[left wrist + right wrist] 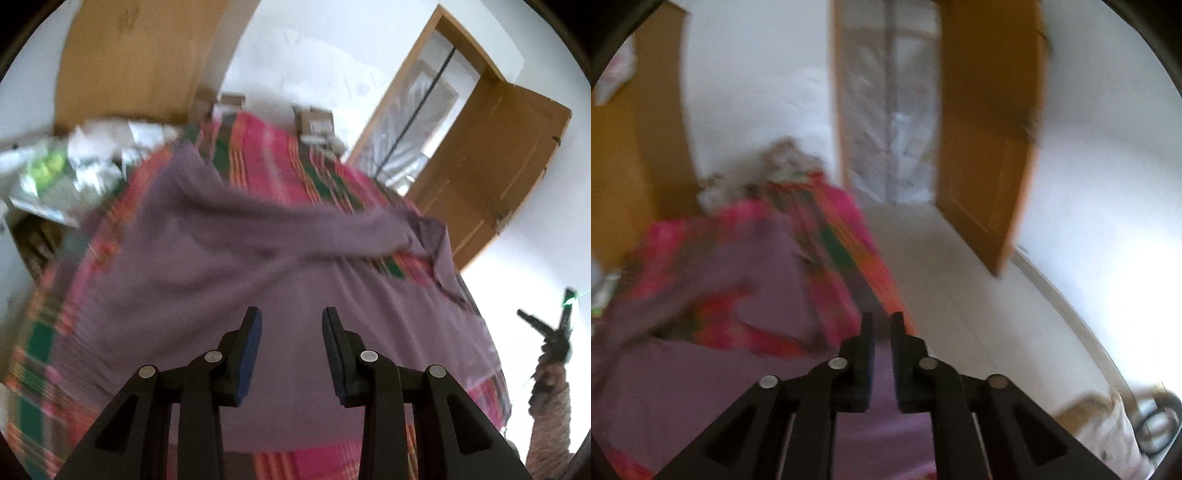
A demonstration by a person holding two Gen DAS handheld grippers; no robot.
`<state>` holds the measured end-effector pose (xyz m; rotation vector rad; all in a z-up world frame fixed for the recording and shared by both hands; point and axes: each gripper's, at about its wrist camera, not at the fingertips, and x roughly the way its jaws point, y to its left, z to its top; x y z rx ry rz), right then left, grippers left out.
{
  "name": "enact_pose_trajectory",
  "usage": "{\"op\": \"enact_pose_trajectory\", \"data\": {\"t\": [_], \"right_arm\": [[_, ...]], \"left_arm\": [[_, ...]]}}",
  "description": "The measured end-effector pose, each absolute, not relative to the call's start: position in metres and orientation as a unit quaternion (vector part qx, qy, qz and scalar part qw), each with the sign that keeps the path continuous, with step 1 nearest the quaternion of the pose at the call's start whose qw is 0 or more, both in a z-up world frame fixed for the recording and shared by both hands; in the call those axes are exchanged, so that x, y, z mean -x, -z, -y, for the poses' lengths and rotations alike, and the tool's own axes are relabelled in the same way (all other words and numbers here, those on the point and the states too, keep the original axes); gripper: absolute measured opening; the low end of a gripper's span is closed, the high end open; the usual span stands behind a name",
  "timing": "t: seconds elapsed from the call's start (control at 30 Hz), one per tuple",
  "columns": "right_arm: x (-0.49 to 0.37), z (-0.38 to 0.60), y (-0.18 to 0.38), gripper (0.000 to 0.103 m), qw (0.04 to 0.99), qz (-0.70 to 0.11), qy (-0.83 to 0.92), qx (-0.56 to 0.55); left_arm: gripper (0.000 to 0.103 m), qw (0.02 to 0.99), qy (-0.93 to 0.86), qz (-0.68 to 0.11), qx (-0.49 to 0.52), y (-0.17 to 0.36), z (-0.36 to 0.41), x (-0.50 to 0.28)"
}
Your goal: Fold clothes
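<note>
**Purple garment spread on the striped bed, both grippers empty**

We see our left gripper (291, 321) with its fingers well apart and nothing between them. Just beyond and below its tips lies the purple garment (229, 266), spread across the pink, green and orange striped bedcover (273, 155). Ahead and to the right of the tips, one part of the garment is turned over with a bunched collar or cuff (432, 236) at its corner. Ahead to the left sits a heap of crinkled plastic bags (74, 166), and ahead to the right an open wooden door (491, 147).

At the far right of the left wrist view, our right gripper (554, 328) is raised off the bed, held by a hand in a patterned sleeve (550, 413).

The right wrist view is blurred. There the right gripper (882, 321) shows a narrow gap between its fingers, with nothing clamped. The garment (701, 380) lies below and to the left of its tips, with the bedcover's edge (849, 240) ahead.

We can read no brand, label or writing anywhere; the print on the bags is too smeared.
</note>
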<state>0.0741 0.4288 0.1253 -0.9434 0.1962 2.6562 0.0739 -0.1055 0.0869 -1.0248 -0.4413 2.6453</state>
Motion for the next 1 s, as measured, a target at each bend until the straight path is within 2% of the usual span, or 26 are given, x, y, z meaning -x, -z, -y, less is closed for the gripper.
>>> {"op": "enact_pose_trajectory", "data": {"t": [0.1, 0.27, 0.37, 0.63, 0.67, 0.7, 0.73, 1.0], "right_arm": [[-0.052, -0.391, -0.167, 0.027, 0.092, -0.041, -0.949, 0.298], [-0.006, -0.322, -0.2, 0.031, -0.027, -0.004, -0.959, 0.283], [0.024, -0.28, -0.188, 0.031, -0.07, 0.019, -0.95, 0.305], [0.089, -0.191, -0.128, 0.031, -0.166, 0.08, -0.909, 0.375], [0.093, -0.18, -0.121, 0.031, -0.176, 0.091, -0.903, 0.38], [0.096, -0.17, -0.115, 0.032, -0.185, 0.102, -0.898, 0.385], [0.101, -0.16, -0.109, 0.033, -0.198, 0.115, -0.892, 0.389], [0.124, -0.105, -0.078, 0.044, -0.29, 0.222, -0.841, 0.4]], "left_arm": [[0.035, 0.126, -0.925, 0.135, 0.333, -0.106, 0.114, -0.065], [0.035, 0.115, -0.927, 0.107, 0.339, -0.117, 0.121, -0.039], [0.035, 0.123, -0.915, 0.106, 0.369, -0.11, 0.123, -0.017], [0.035, 0.119, -0.884, 0.179, 0.415, -0.101, 0.135, 0.037], [0.038, 0.124, -0.877, 0.19, 0.423, -0.099, 0.137, 0.046], [0.047, 0.117, -0.868, 0.204, 0.437, -0.097, 0.14, 0.054], [0.05, 0.108, -0.859, 0.218, 0.451, -0.094, 0.143, 0.063], [0.05, 0.089, -0.807, 0.242, 0.531, -0.079, 0.146, 0.107]]}}
